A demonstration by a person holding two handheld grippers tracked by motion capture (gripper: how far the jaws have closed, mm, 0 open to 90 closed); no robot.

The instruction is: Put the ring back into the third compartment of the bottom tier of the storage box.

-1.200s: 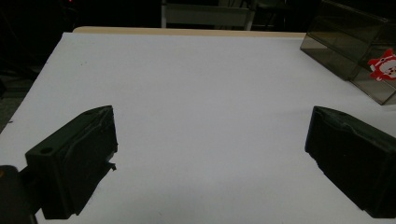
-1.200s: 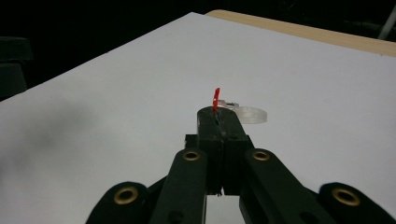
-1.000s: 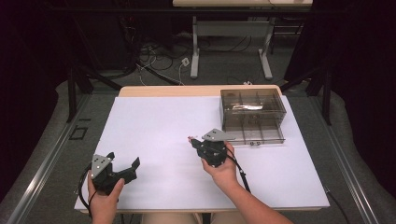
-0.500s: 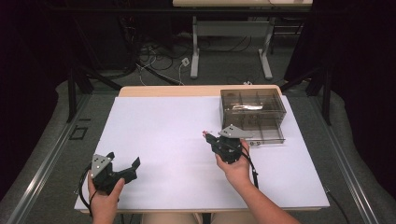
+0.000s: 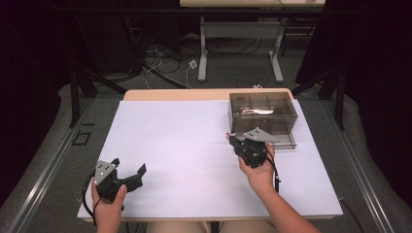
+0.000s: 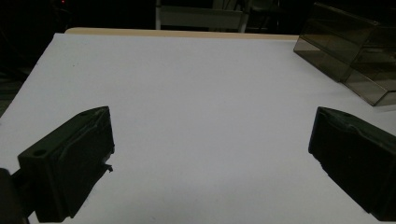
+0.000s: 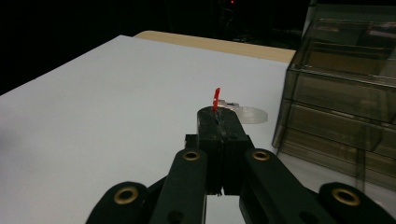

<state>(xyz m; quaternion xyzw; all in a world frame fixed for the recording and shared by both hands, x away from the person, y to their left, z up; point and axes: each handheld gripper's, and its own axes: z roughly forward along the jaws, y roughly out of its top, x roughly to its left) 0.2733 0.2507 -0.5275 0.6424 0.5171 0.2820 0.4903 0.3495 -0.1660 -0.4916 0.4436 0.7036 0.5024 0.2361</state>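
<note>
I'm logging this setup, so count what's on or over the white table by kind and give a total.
Handheld grippers: 2, the left gripper and the right gripper
Smoky clear drawer units: 1, the drawer box
Small red-tipped clear pieces: 1, the red-tipped piece in the right gripper's jaws
Total: 4

Evenly lit from above on the white sheet (image 5: 194, 145), bright and nearly shadowless in the high view. Dark all round past it, deepest at 9 and 3 o'clock, floor dim at 12. Slightly soft throughout, no glare. Dimmer and greyer in the left gripper view, sheet falling off toward 12 o'clock; black jaws at 8 and 4 o'clock blurred at their edges. Dim in the right gripper view too: background black at 12, smoky box (image 7: 345, 88) soft at 3 o'clock, faint sheen on its edges, near links at 6 out of focus.
</note>
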